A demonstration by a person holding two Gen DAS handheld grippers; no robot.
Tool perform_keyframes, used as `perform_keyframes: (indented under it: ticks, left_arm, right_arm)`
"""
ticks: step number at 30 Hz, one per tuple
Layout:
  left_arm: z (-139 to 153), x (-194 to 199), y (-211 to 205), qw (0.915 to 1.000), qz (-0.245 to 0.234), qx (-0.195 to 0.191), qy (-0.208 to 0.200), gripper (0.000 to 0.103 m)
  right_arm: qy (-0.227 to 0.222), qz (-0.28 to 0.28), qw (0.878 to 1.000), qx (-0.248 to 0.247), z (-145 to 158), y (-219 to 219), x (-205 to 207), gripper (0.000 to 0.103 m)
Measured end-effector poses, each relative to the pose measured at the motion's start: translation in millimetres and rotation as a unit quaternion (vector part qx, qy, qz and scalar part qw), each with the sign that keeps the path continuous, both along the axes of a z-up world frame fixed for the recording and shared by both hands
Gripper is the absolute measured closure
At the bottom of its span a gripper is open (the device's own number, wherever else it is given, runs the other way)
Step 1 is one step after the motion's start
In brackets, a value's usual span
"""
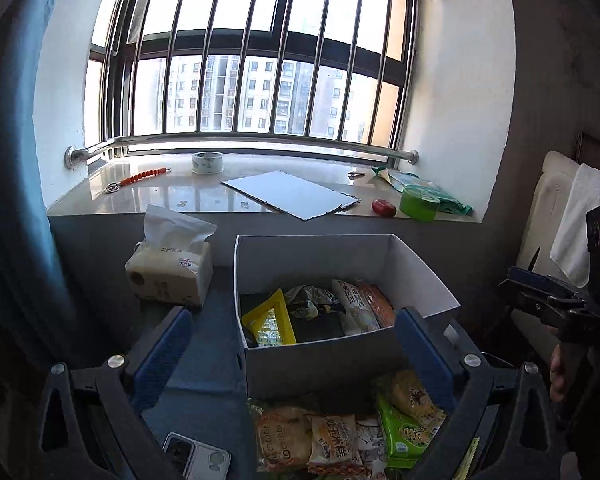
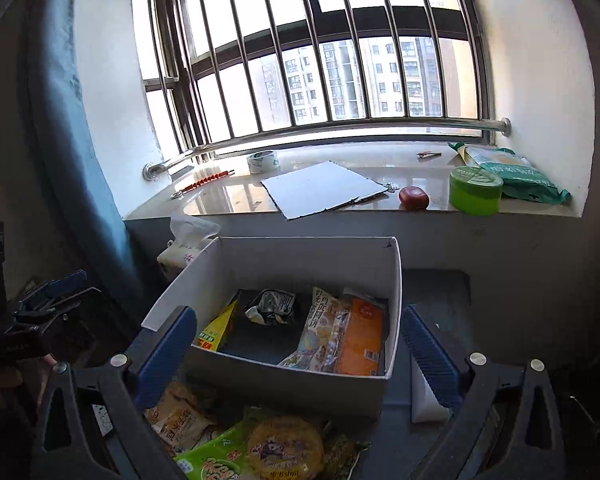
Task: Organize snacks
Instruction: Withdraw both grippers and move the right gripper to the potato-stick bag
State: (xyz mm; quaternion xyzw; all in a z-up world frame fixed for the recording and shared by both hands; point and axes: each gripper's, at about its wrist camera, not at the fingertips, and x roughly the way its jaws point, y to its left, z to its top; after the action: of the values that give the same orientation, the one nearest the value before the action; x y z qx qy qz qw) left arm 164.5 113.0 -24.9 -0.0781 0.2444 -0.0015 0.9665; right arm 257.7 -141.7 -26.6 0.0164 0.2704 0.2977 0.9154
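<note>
The left tongs [image 1: 296, 346] stand spread wide with nothing between their blue-padded fingers [image 1: 162, 356], framing the near wall of the open white cardboard box [image 1: 324, 364]. The right tongs [image 2: 296, 354] are likewise fully apart and empty, poised over the same box [image 2: 288, 384] from its other side. Inside the box lie a yellow triangular packet [image 1: 270, 322], a crumpled silver wrapper [image 1: 310, 300], a pale printed snack bag [image 1: 356, 306] and an orange packet [image 2: 358, 338]. Just in front of the box, on the dark blue surface [image 1: 204, 384], sits a loose heap of snacks: an orange-and-white biscuit pack [image 1: 282, 438], a bright green bag [image 2: 216, 460] and a round yellow noodle pack [image 2: 284, 446]. A white tissue pack [image 1: 168, 276] stands left of the box, and a phone [image 1: 196, 456] lies near the left tongs. On the windowsill rest a grey board [image 1: 290, 194], a tape roll [image 1: 207, 162] and a green round tin [image 2: 475, 190].
</note>
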Motion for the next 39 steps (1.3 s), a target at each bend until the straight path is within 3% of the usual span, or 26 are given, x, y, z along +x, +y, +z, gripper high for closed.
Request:
perform_keyframes:
  ticks: [2, 8, 13, 19, 24, 33, 39]
  left_arm:
    - [-10, -35, -11, 0.9998, -0.018, -0.005, -0.012, 0.000]
    - [-53, -114, -37, 0.9997, -0.010, -0.021, -0.009, 0.000]
    - [-56, -135, -47, 0.9997, -0.015, -0.018, 0.001, 0.000]
    - [-51, -143, -59, 0.9990, -0.021, -0.037, -0.014, 0.000]
    - [-50, -152, -72, 0.9991, -0.028, -0.024, -0.020, 0.000]
    - [-64, -157, -82, 0.9996, -0.028, -0.009, 0.002, 0.000]
    - [-70, -154, -87, 0.9993, -0.034, -0.009, 0.011, 0.000]
  right_arm:
    - [-0.004, 0.012, 1.000, 0.004, -10, -12, -34, 0.000]
    - [-0.014, 0.017, 0.999, 0.024, -48, -53, -117, 0.000]
    - [0.046, -0.026, 0.997, 0.056, -83, -89, -144, 0.000]
    - [0.067, -0.037, 0.996, 0.053, -93, -106, -158, 0.000]
    - [0.060, -0.033, 0.997, 0.043, -95, -100, -162, 0.000]
    - [0.096, -0.001, 0.995, 0.041, -121, -78, -149, 0.000]
    - [0.094, 0.023, 0.995, -0.025, -132, -49, -121, 0.000]
